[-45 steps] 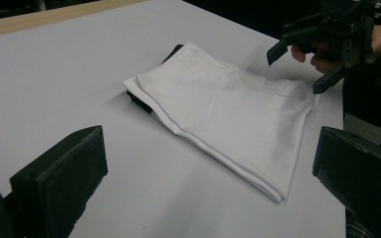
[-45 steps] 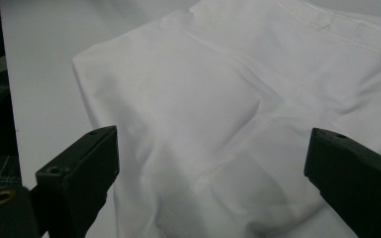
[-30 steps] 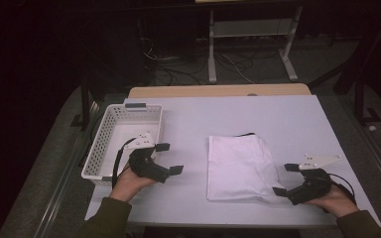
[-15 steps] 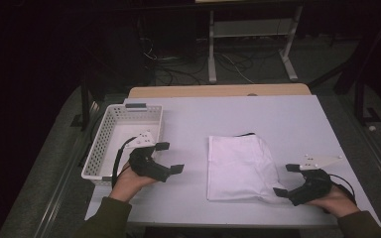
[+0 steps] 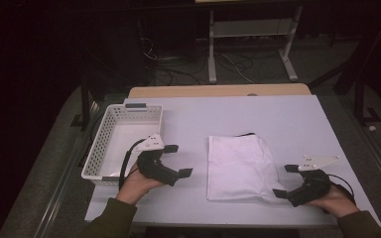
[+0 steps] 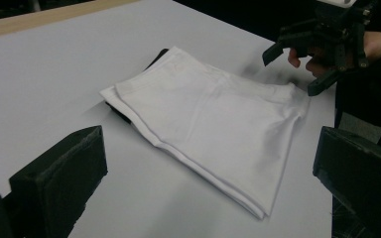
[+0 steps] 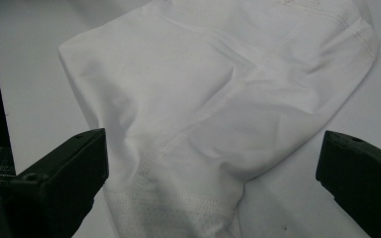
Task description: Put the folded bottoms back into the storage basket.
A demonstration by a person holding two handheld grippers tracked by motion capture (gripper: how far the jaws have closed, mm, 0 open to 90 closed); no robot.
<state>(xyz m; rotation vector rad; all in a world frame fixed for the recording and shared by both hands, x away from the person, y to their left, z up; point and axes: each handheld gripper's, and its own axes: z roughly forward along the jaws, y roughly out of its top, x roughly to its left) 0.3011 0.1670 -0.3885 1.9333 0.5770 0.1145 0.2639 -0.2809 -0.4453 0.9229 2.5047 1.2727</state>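
Fingers of right gripper spread beside unmarked white garment.

tool: jaws wide apart, nothing between them
garment: white, folded, lying flat on the desk just ahead of the tool
other tool: beyond the garment's far corner, jaws apart

One folded white cloth, one white basket and two claws on one table.
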